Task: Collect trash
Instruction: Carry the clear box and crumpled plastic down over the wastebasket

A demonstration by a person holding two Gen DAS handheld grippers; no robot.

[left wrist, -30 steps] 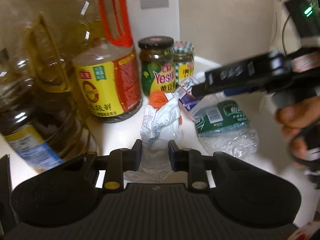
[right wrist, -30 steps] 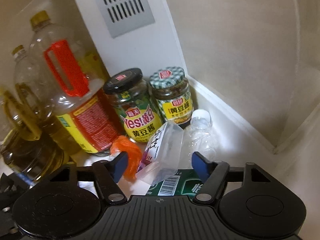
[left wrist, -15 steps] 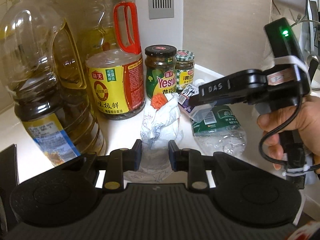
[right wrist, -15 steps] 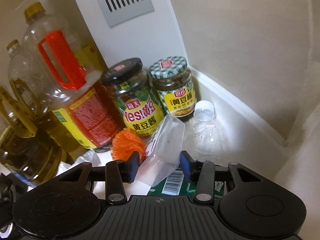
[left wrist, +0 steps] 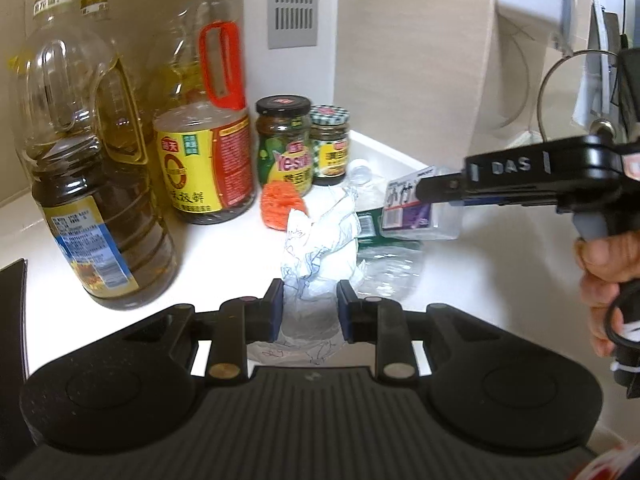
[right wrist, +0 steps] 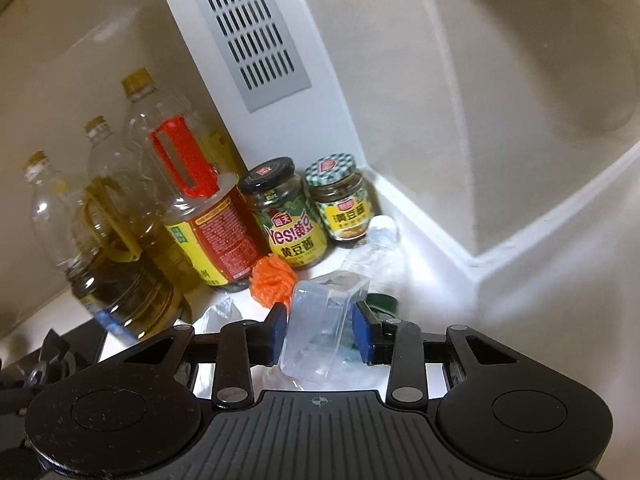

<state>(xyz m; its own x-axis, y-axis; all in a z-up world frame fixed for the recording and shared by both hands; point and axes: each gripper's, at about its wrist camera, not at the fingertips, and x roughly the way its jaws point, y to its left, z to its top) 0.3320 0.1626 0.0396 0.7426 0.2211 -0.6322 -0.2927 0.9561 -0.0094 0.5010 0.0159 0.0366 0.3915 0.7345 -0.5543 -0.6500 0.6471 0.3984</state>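
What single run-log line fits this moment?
left hand-held gripper: shut on crumpled paper | right hand-held gripper: closing on clear plastic box

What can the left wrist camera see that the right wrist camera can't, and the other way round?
Only the left wrist view shows the person's hand holding the right gripper from the side, and the left gripper shut on the crumpled tissue.

Only the right wrist view looks along the right gripper's closing jaws, with the clear plastic box between them, pads against its sides.

Both show the oil bottle with the red handle, the two sauce jars, the orange scrap, the crushed water bottle and the white counter.
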